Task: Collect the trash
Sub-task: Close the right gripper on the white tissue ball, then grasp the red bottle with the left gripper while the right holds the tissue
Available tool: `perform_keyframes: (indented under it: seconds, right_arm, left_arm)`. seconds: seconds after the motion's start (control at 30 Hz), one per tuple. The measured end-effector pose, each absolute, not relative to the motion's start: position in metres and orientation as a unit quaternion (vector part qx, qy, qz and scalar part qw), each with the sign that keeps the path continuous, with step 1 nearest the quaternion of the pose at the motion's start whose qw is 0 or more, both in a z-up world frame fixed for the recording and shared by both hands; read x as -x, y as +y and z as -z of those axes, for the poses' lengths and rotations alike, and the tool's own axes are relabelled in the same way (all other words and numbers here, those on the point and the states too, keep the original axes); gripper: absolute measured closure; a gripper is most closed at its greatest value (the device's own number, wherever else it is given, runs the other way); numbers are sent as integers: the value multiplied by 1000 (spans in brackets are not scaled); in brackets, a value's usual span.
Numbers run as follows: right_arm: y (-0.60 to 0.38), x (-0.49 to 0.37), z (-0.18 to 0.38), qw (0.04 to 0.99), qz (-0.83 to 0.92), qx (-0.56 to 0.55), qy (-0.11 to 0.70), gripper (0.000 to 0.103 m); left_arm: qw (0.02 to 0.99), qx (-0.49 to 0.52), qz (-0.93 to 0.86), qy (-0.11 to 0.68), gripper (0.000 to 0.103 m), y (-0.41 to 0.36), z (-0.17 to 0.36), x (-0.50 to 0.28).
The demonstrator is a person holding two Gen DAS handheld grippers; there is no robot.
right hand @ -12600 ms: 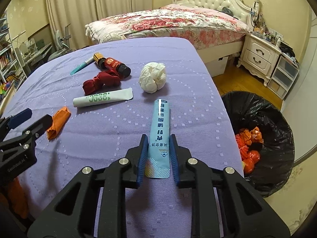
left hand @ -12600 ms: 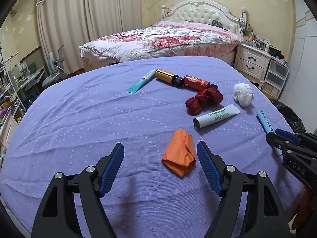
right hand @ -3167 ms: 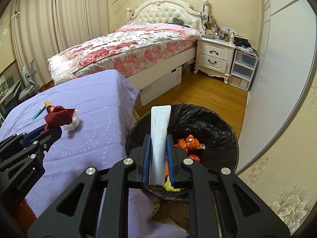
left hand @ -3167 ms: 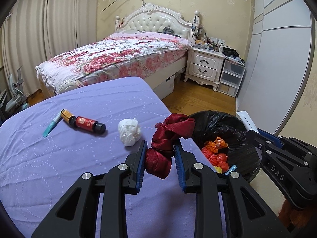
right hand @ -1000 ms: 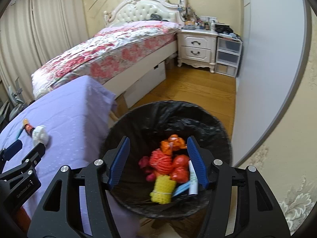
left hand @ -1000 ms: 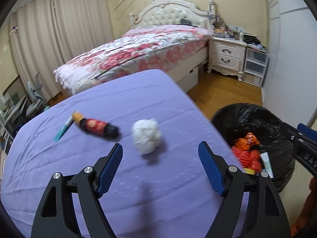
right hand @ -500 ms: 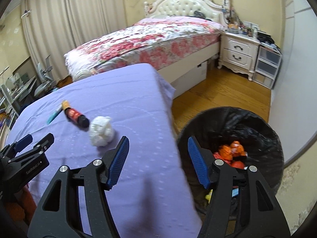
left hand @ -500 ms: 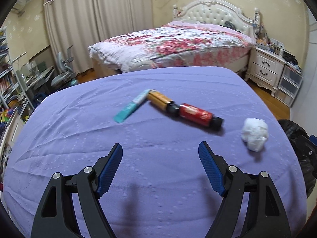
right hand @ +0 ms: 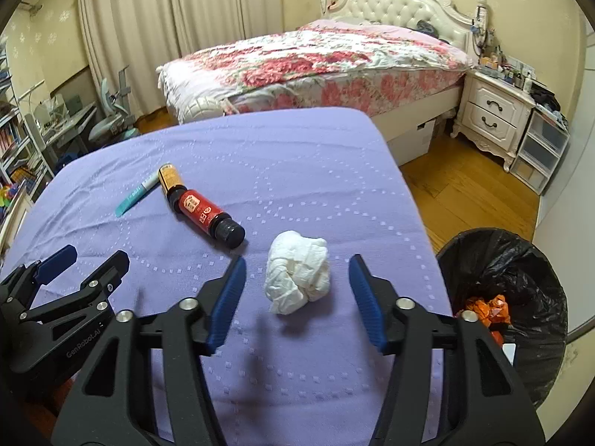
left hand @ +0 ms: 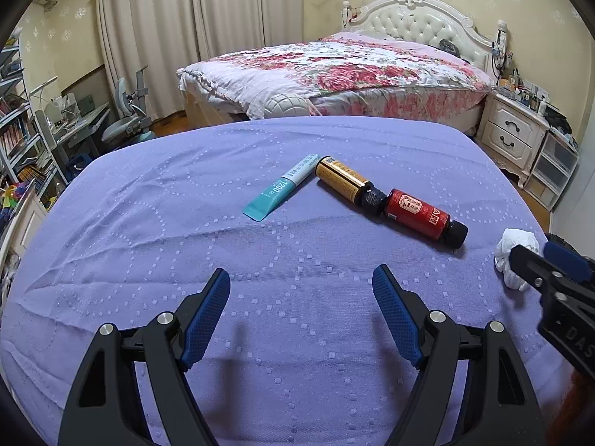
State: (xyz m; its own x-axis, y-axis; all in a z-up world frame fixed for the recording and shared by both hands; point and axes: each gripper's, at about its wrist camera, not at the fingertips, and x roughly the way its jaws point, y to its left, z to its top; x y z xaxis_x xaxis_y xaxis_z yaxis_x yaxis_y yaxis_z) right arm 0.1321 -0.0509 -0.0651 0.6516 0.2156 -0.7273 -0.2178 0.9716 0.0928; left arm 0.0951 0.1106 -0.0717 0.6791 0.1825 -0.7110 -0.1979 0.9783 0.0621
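Gone from the purple dotted tablecloth (left hand: 297, 297) since the earliest frames: orange cloth scrap, dark red rag, white tube and blue sachet; both tools have swung back from the bin to the table.

Left gripper (left hand: 301, 308): jaws wide apart, empty, over bare cloth. Beyond its tips: teal and white sachet (left hand: 280, 187), amber bottle (left hand: 344, 182) and red-labelled bottle with black cap (left hand: 424, 215), the two bottles lying end to end, the sachet just beside the amber one.

Right gripper (right hand: 297, 297): jaws closing, blue pads not yet touching anything. Crumpled white paper wad (right hand: 297, 277) lies on the cloth between the two fingers, nearer their tips, clear of both pads.

Black-lined round waste bin (right hand: 520, 260): on the floor off the table's right edge, holding orange and red scraps.
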Motion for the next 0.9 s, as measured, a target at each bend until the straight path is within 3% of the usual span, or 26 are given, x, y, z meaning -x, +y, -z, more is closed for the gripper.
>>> perform_keyframes:
  seconds: [0.07,0.13,0.9]
  right_arm:
    - [-48,-136,70,905,-120,6,408,56]
    - [-46,-139,73,903,-120,8,413,71]
    - [-70,-158,75,907,-107,-5,408,73]
  left_arm:
    - [916,12,-102,389,26,109,72,-97]
    - [915,13,-100,390,26,108,72,-101]
    - [910,6,-81,407,26,67,71,-174]
